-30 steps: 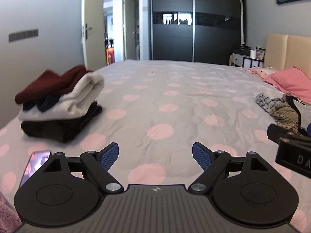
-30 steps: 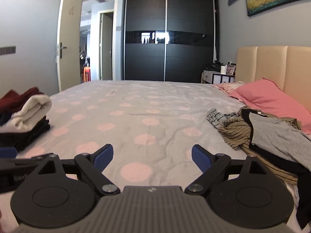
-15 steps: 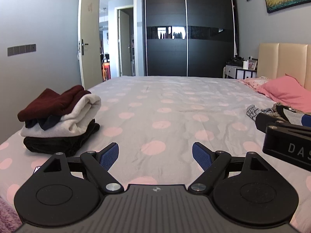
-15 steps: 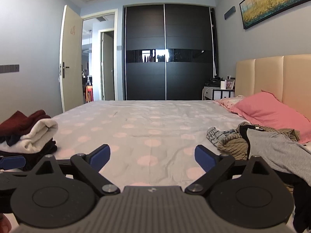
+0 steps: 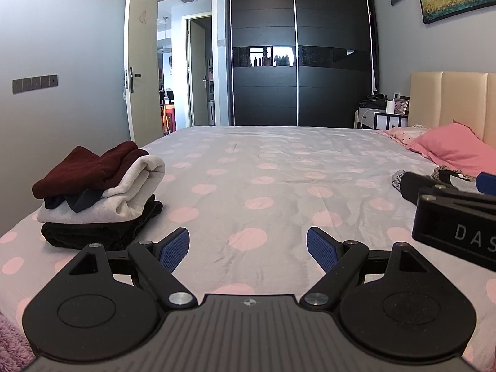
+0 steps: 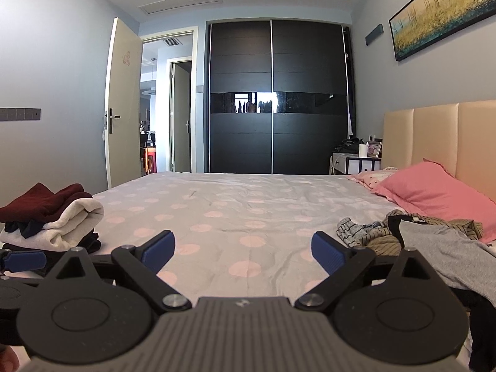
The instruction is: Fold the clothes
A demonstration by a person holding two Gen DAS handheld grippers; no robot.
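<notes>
A stack of folded clothes (image 5: pixel 99 192), maroon on white on black, sits at the left on the grey bed with pink dots (image 5: pixel 263 179). The same stack (image 6: pixel 52 220) shows at the left of the right wrist view. A heap of unfolded clothes (image 6: pixel 434 241), grey, striped and olive, lies at the right near the pink pillow (image 6: pixel 434 192). My left gripper (image 5: pixel 248 248) is open above the bedspread, nothing between its blue pads. My right gripper (image 6: pixel 243 252) is open too, also empty. The right gripper's body (image 5: pixel 455 223) shows at the right edge of the left wrist view.
A dark sliding wardrobe (image 5: pixel 297 52) stands past the bed's far end, an open door (image 5: pixel 139 74) to its left. A padded headboard (image 6: pixel 440 142) and a bedside table (image 6: pixel 356 161) are at the right. A purple fluffy fabric (image 5: pixel 12 347) shows at the lower left.
Both grippers have risen and tilted up, so more of the room and less of the bedspread shows. Jaws stay open and empty. The clothes have not moved.
</notes>
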